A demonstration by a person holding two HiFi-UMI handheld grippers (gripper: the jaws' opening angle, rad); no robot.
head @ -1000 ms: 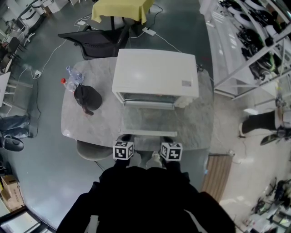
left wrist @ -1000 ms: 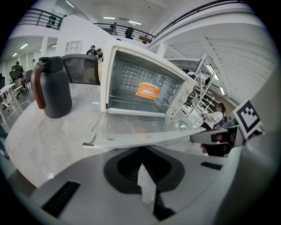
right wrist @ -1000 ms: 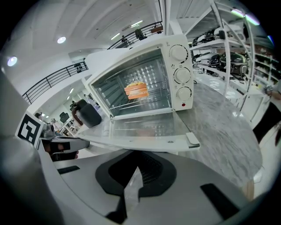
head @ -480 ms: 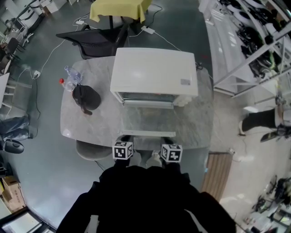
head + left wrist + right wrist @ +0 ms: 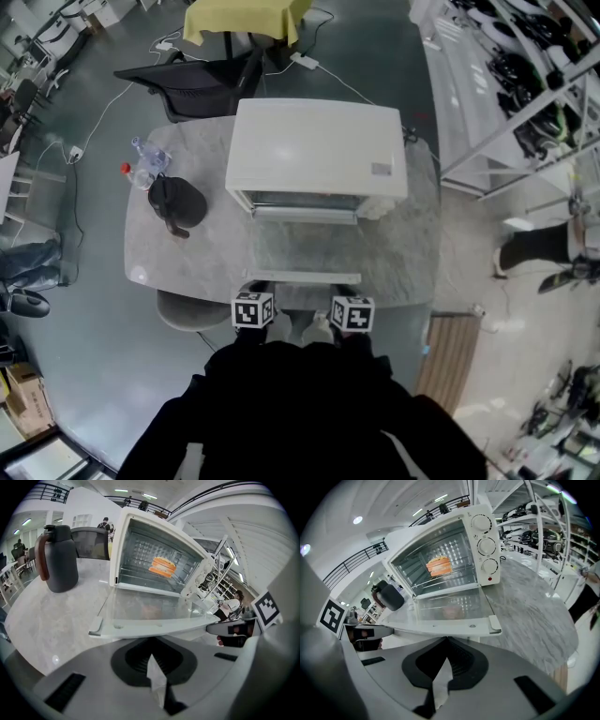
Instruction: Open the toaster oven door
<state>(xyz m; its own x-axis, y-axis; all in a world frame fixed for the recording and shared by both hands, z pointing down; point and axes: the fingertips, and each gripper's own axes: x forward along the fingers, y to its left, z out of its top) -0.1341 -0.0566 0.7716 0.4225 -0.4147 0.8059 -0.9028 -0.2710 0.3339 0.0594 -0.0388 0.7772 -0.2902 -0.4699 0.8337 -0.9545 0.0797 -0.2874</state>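
Your left gripper [image 5: 151, 641] hangs pinched together and empty, just short of the door [image 5: 150, 611]. The door lies flat before the oven [image 5: 154, 550], so nothing seems left to pull. Your right gripper [image 5: 446, 641] is likewise closed on nothing.

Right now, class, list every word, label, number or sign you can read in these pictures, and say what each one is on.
No text can be read in any view.
Label on top of the oven: too small to read.
Marks round the knobs: blurred, unreadable.
Cubes: black-and-white square patterns only, no letters or numbers.
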